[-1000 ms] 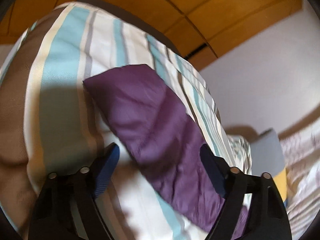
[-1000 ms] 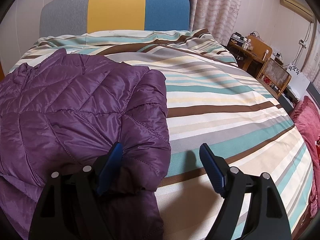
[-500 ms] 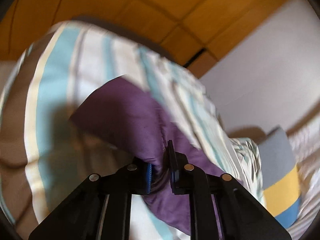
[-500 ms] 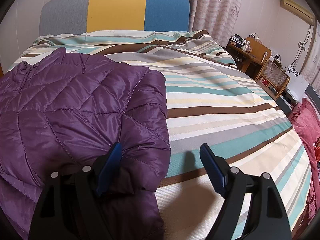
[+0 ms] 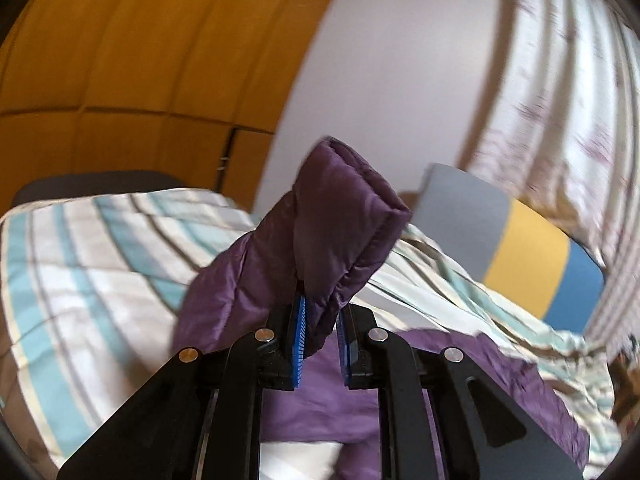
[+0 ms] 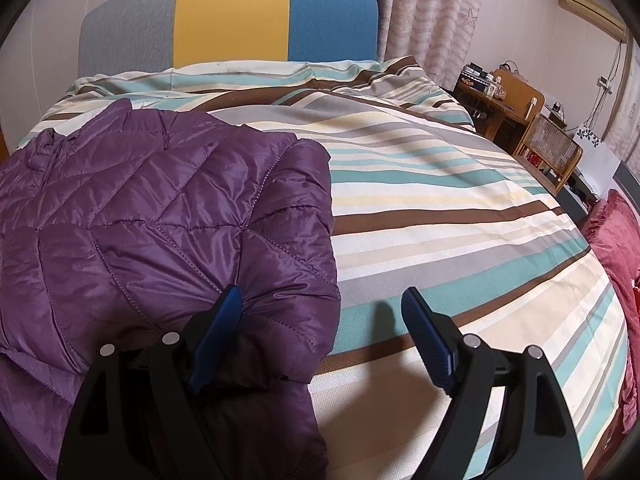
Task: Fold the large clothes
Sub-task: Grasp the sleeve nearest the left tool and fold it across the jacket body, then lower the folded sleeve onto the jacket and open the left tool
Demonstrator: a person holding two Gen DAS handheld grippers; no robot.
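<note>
A purple jacket lies on the left side of the striped bedspread. The left gripper is clamped on the jacket's sleeve, whose cuff stands up above the bed. The right gripper rests spread wide at the near edge, its left finger touching the jacket, gripping nothing.

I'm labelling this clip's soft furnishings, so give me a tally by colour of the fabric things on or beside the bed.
Purple: 1, the quilted jacket
Striped: 1, the duvet
Red: 1, the cushion at the bedside
Grey, yellow and blue: 1, the headboard
Pale patterned: 1, the curtain
Total: 5
</note>
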